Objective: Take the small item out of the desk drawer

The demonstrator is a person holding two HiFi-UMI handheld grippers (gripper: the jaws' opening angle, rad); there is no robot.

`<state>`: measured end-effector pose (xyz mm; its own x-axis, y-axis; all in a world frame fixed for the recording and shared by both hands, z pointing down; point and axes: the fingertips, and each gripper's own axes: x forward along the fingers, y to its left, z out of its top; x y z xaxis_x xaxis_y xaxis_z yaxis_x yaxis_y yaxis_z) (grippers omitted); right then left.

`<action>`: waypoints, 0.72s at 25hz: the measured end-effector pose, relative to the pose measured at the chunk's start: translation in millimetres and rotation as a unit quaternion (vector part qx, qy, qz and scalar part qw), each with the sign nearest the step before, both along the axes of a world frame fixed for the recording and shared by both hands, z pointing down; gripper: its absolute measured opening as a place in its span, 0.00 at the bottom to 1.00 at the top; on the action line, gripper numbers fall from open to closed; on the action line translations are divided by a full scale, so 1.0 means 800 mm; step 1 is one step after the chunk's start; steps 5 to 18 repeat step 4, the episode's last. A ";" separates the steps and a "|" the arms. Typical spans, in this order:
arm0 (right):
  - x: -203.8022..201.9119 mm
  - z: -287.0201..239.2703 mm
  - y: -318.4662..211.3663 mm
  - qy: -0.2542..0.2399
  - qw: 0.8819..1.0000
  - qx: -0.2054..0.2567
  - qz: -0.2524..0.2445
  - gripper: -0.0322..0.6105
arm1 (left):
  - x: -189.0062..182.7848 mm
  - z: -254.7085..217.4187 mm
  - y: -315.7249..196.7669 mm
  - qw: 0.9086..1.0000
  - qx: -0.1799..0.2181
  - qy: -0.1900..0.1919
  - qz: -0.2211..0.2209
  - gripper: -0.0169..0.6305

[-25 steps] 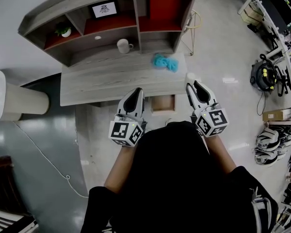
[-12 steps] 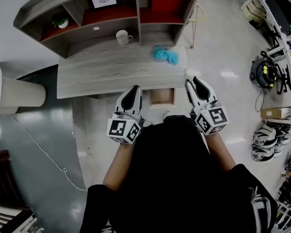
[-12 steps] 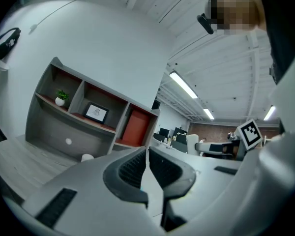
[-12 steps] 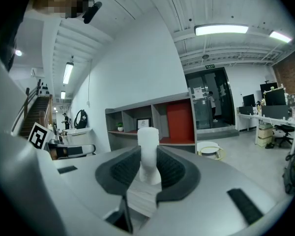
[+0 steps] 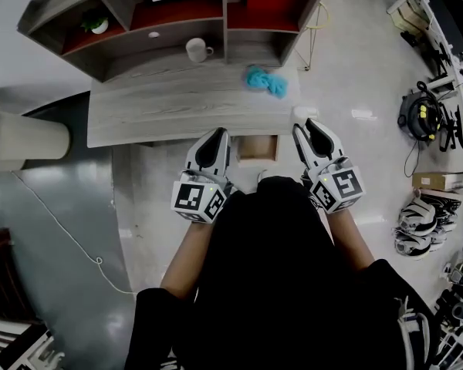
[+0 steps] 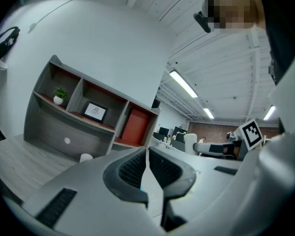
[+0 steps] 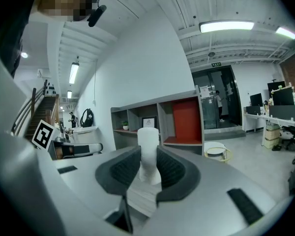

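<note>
The drawer [image 5: 258, 148] shows only as a brown box between the two tools. Its near end is lost behind the person's dark torso, and its inside cannot be read. A pale spot just below it is too small to name. The top of the shelf [image 5: 177, 21] is cut off by the picture's edge.

The left hand-held gripper [image 5: 218, 133] is empty with its jaws pressed together, as its own view [image 6: 147, 156] shows. The right hand-held gripper [image 5: 303, 126] is clamped on the item [image 5: 302, 113], a small white cylinder standing upright between the pads [image 7: 148, 151]. It is out of the drawer, held by the desk's [image 5: 162, 114] front right corner. In the head view only its top shows past the jaw tips.

A mug [image 5: 196, 50] and a blue cloth [image 5: 264, 81] lie on the desk, well apart.

Compared with a second ago, the desk and shelf sit higher in the head view. Both tools keep their places either side of the drawer, the right one with the same grip on the item.
</note>
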<state>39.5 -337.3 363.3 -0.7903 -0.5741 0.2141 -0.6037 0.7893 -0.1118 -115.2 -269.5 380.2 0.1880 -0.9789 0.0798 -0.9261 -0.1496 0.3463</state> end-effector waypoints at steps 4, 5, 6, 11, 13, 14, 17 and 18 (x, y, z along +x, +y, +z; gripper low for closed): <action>-0.008 0.000 -0.003 -0.002 1.000 0.003 -0.008 0.21 | 0.000 -0.001 -0.006 1.000 0.000 -0.004 0.002 0.06; -0.008 0.000 -0.003 -0.002 1.000 0.003 -0.008 0.21 | 0.000 -0.001 -0.006 1.000 0.000 -0.004 0.002 0.06; -0.008 0.000 -0.003 -0.002 1.000 0.003 -0.008 0.21 | 0.000 -0.001 -0.006 1.000 0.000 -0.004 0.002 0.06; -0.008 0.000 -0.003 -0.002 1.000 0.003 -0.008 0.21 | 0.000 -0.001 -0.006 1.000 0.000 -0.004 0.002 0.06; -0.008 0.000 -0.003 -0.002 1.000 0.003 -0.008 0.21 | 0.000 -0.001 -0.006 1.000 0.000 -0.004 0.002 0.06; -0.008 0.000 -0.003 -0.002 1.000 0.003 -0.008 0.21 | 0.000 -0.001 -0.006 1.000 0.000 -0.004 0.002 0.06; -0.008 0.000 -0.003 -0.002 1.000 0.003 -0.008 0.21 | 0.000 -0.001 -0.006 1.000 0.000 -0.004 0.002 0.06; -0.008 0.000 -0.003 -0.002 1.000 0.003 -0.008 0.21 | 0.000 -0.001 -0.006 1.000 0.000 -0.004 0.002 0.06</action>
